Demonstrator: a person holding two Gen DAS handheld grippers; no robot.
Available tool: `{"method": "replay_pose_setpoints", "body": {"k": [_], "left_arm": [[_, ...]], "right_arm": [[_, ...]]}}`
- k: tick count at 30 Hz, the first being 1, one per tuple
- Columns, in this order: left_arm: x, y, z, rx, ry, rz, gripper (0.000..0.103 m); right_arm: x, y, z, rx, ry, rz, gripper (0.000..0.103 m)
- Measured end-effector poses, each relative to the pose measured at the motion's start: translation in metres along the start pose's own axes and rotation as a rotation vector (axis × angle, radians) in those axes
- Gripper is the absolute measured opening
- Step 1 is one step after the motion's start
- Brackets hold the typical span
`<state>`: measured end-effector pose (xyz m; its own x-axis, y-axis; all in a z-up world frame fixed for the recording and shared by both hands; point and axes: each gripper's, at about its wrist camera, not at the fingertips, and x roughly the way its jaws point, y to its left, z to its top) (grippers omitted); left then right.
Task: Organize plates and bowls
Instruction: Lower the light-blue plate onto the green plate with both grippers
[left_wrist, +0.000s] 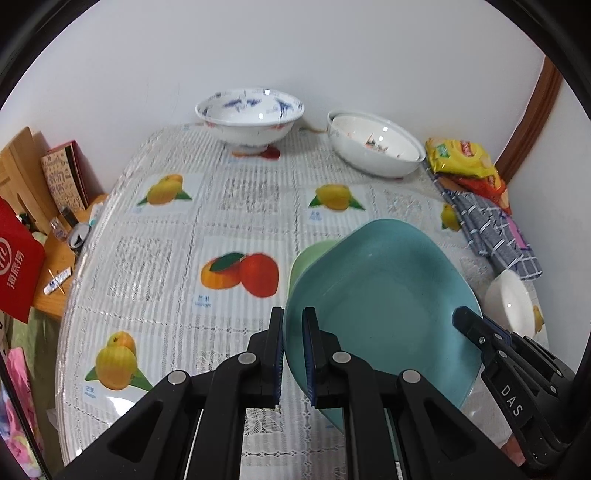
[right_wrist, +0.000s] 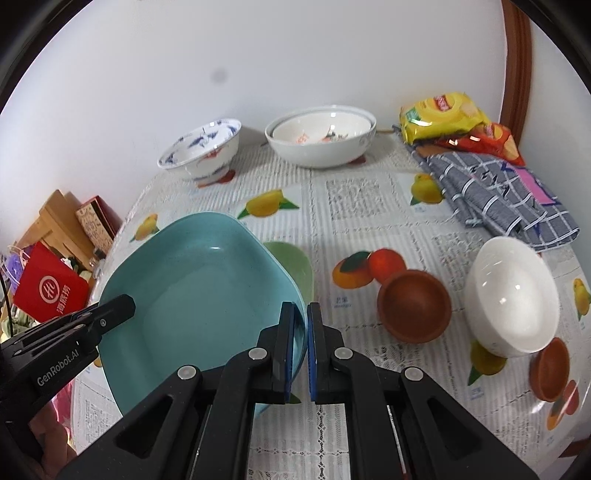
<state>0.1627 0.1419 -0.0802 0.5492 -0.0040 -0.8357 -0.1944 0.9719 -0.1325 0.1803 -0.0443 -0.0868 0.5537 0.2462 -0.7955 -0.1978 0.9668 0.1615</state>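
A teal square plate (left_wrist: 380, 306) is held tilted above the table, over a light green plate (left_wrist: 306, 258). My left gripper (left_wrist: 293, 325) is shut on the teal plate's left rim. My right gripper (right_wrist: 301, 325) is shut on its right rim (right_wrist: 295, 295); the teal plate (right_wrist: 199, 288) and green plate (right_wrist: 295, 266) show there too. A blue-patterned bowl (left_wrist: 249, 118) and stacked white bowls (left_wrist: 376, 142) stand at the back. A white bowl (right_wrist: 511, 295) and two brown bowls (right_wrist: 415, 306) (right_wrist: 552, 369) sit at the right.
The round table has a fruit-print cloth (left_wrist: 166, 258). Snack bags (right_wrist: 447, 118) and a folded checked cloth (right_wrist: 498, 195) lie at the back right. A wooden stand with boxes and a red bag (left_wrist: 18, 258) sits left of the table. A wall is behind.
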Motion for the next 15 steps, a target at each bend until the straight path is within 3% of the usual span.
{"method": "replay_pose_setpoints", "body": {"k": [7, 15], "left_arm": [[0.029, 0.011, -0.002, -0.012, 0.053, 0.002, 0.01], [0.043, 0.014, 0.014, -0.006, 0.055, -0.005, 0.01]], "right_arm": [[0.03, 0.002, -0.008, -0.001, 0.065, -0.005, 0.007], [0.047, 0.003, -0.002, 0.001, 0.086, -0.001, 0.007]]}}
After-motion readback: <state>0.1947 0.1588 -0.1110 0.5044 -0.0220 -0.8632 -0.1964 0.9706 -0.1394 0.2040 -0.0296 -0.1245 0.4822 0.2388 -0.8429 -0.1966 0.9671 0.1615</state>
